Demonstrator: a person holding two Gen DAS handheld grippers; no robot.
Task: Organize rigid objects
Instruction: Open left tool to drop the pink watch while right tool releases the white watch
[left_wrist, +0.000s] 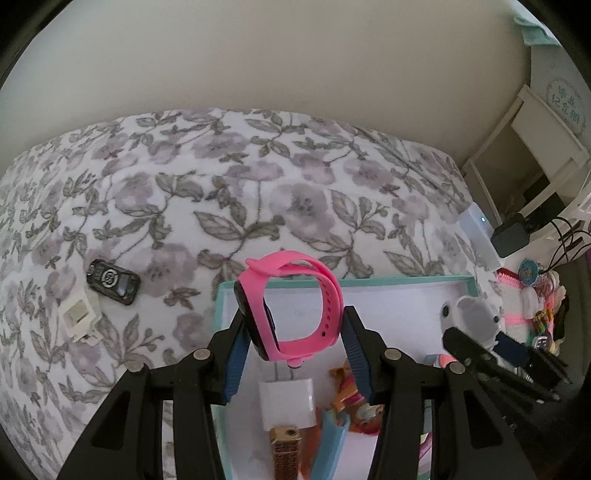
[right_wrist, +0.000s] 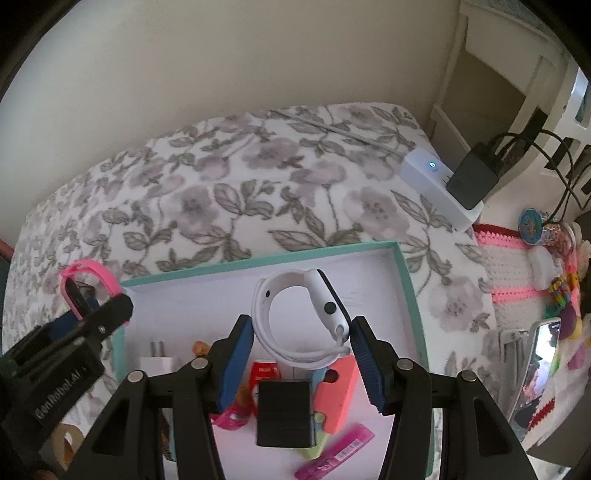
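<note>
Over the teal-rimmed white cardboard tray (right_wrist: 408, 291) on the floral bedspread (left_wrist: 258, 184), my left gripper (left_wrist: 293, 334) pinches a pink silicone smartwatch (left_wrist: 291, 314) while my right gripper (right_wrist: 301, 338) pinches a white silicone smartwatch (right_wrist: 299, 317).

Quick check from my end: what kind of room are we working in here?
Most likely a bedroom at home. The teal-rimmed box sits on a floral quilted bedspread against a plain wall, with a white power strip and white shelving beside it. Left gripper holds a pink watch.
</note>
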